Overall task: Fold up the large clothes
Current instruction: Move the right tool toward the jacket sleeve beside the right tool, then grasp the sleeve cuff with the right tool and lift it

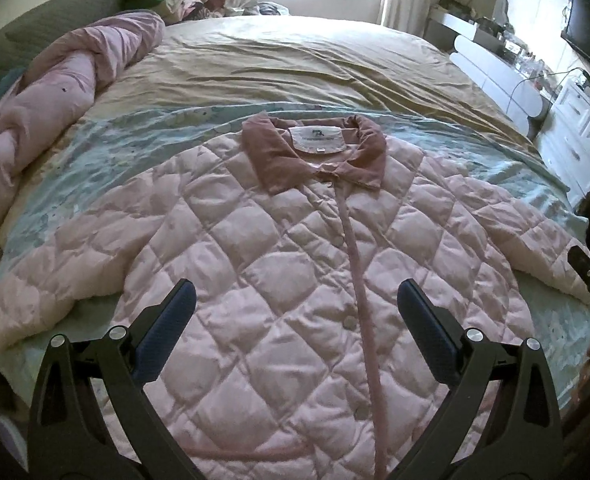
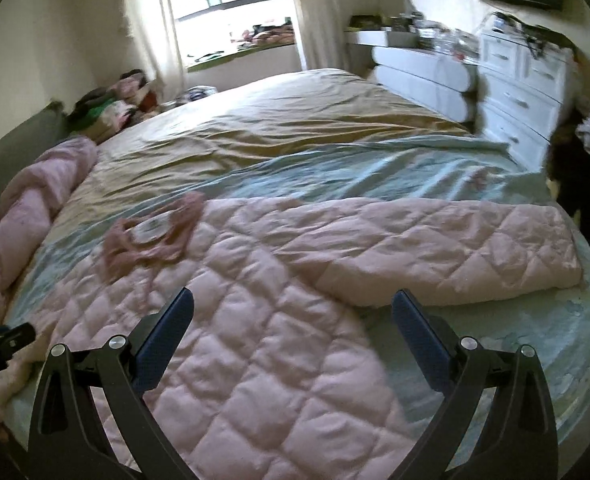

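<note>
We held the left gripper (image 1: 295, 296) low over the near part of the pink quilted jacket (image 1: 279, 280), pointing along its button strip toward the collar (image 1: 315, 152). Its fingers (image 1: 175, 316) were spread wide and held nothing. The right gripper (image 2: 293, 308) hovered over the right side of the jacket, near the place where the right sleeve (image 2: 435, 248) leaves the body; its fingers (image 2: 419, 332) were also spread wide and empty. The tip of the other tool showed at the left edge of the right wrist view.

The jacket lay flat and face up on the near part of the bed (image 1: 295, 64), on the pale blue sheet (image 1: 107, 160), with both sleeves stretched out to the sides. The collar was of a darker dusty pink. Inside it we saw a white label (image 1: 317, 139) with a small dark logo and one line of print, but the letters were too small for us to read. A rolled pink blanket (image 1: 55, 100) lay on the far left of the bed.
</note>
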`<action>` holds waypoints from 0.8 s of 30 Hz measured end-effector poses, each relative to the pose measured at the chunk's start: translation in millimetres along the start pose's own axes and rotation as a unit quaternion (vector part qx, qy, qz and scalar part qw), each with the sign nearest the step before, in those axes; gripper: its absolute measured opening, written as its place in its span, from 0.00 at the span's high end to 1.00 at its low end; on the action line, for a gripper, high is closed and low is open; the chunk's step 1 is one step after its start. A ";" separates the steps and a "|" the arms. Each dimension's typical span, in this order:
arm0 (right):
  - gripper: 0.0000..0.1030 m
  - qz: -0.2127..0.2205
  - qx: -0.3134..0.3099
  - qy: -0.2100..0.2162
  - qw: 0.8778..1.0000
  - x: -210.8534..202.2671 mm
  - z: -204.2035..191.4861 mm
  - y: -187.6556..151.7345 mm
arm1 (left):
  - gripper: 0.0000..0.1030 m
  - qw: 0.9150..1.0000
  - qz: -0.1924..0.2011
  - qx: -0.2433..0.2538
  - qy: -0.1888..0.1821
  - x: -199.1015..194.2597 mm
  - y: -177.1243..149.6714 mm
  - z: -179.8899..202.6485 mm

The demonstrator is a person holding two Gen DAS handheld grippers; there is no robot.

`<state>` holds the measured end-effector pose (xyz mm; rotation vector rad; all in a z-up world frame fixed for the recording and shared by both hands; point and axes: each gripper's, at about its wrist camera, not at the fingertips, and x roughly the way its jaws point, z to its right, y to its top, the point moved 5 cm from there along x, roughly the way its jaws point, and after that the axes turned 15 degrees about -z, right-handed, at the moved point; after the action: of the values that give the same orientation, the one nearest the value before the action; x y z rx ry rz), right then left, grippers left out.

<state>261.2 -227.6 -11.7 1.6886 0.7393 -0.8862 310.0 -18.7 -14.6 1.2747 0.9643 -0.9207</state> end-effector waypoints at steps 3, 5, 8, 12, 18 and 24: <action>0.04 -0.004 0.024 -0.015 1.000 8.6 21.3 5.7 | 0.08 1.000 0.003 0.004 0.004 3.8 8.4 3.1; 0.04 -0.006 0.044 -0.029 0.999 15.6 39.2 9.6 | 0.08 1.000 0.007 0.006 0.002 6.9 15.2 6.6; 0.04 -0.012 0.068 -0.043 0.997 25.1 61.8 12.7 | 0.08 1.000 0.002 0.010 0.003 15.6 24.3 12.3; 0.04 -0.022 0.106 -0.061 0.992 40.5 94.1 15.5 | 0.08 1.000 -0.010 0.013 -0.003 31.7 34.1 21.2; 0.04 -0.040 0.184 -0.063 0.980 63.8 146.3 18.1 | 0.08 0.999 -0.029 0.029 0.004 59.0 41.5 32.3; 0.04 -0.047 0.275 -0.067 0.958 85.0 203.3 20.0 | 0.08 0.998 -0.046 0.033 0.019 88.8 43.9 32.3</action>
<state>282.6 -424.4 -110.5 2.0586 0.5072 -1.3501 383.2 -49.5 -82.1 1.3156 1.0381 -1.0096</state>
